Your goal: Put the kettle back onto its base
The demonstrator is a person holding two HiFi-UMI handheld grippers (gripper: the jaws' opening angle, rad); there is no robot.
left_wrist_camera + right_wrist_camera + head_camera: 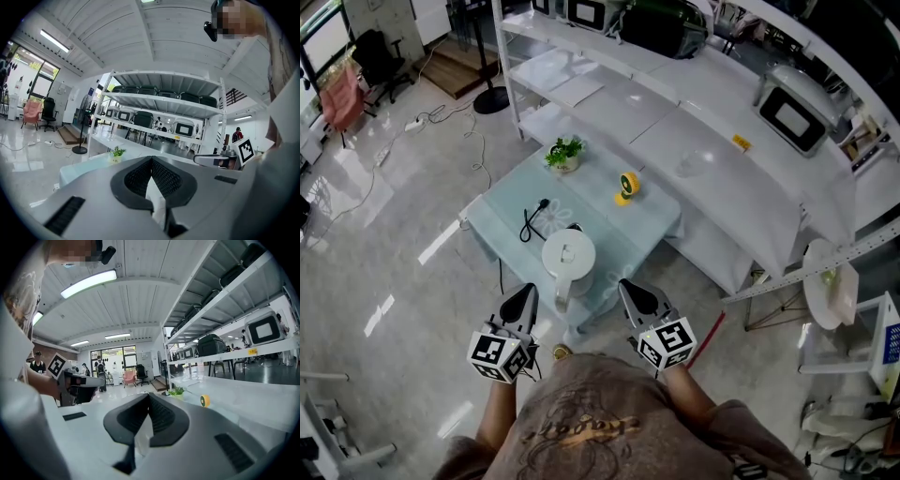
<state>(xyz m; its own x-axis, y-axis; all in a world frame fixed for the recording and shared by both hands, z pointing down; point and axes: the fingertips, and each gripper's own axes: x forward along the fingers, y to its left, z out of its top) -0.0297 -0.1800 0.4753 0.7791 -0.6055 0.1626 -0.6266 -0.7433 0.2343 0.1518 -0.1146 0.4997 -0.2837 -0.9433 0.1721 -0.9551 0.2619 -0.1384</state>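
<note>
- Glossy grey floor (394, 281) surrounds a small table (623, 234) under a pale blue cloth. White shelving (722, 178) runs along its right and far sides.
- A white kettle (568, 255) stands upright on the near half of the table, with its handle toward the near edge. Whether its base lies beneath it cannot be told.
- A black power cord (531, 223) with its plug lies just left of the kettle, a little farther off.
- A potted plant (564, 154) and a small round yellow object (626, 186) sit at the table's far end, well apart from the kettle.
- The left gripper (525, 291) hangs by the near edge, left of the handle. Its jaws are pressed together on nothing.
- The right gripper (626, 284) hangs right of the handle, its jaws likewise closed and empty.
</note>
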